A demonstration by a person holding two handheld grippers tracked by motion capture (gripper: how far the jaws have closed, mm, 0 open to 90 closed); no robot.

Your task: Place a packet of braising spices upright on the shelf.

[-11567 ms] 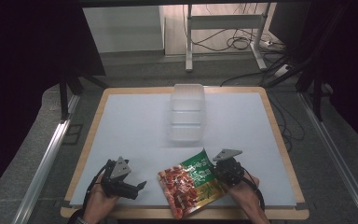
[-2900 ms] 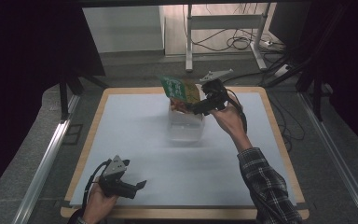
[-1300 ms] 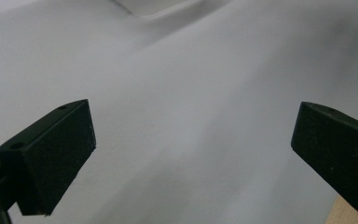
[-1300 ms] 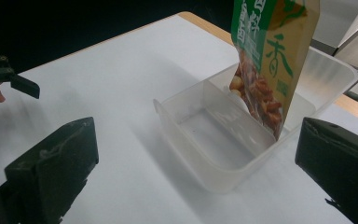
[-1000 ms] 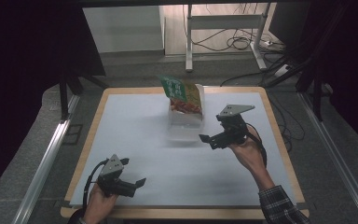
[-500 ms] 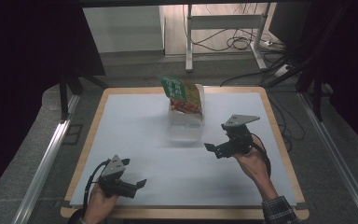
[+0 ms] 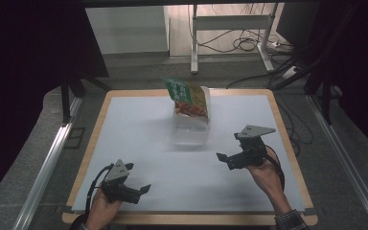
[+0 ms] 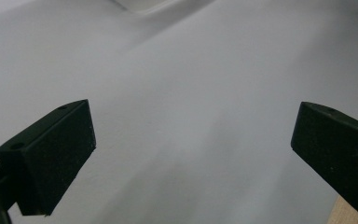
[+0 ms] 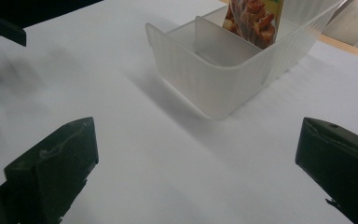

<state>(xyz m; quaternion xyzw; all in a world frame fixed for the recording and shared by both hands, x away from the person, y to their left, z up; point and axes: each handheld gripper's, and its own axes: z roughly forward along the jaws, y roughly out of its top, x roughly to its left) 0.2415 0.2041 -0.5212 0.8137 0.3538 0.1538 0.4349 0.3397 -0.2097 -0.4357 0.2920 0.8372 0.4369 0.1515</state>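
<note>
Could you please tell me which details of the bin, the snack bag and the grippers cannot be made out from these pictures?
- Snack bag: its print is too small to read in the high view; the right gripper view's top edge cuts off its upper part.
- Clear bin: the floor under the bag is hidden by the bag.
- Left gripper: the bin shows as a sliver at the top edge.
- Right gripper: body below the frame.

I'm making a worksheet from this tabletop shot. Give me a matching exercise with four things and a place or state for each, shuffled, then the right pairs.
Things:
1. snack bag
2. clear plastic bin
3. left gripper
4. right gripper

Places or states:
A. open, at the table's near left
B. stands upright in the far compartment
C. open, at the right, beside the bin
D. divided, in the middle of the table

Pairs: 1-B, 2-D, 3-A, 4-C
</note>
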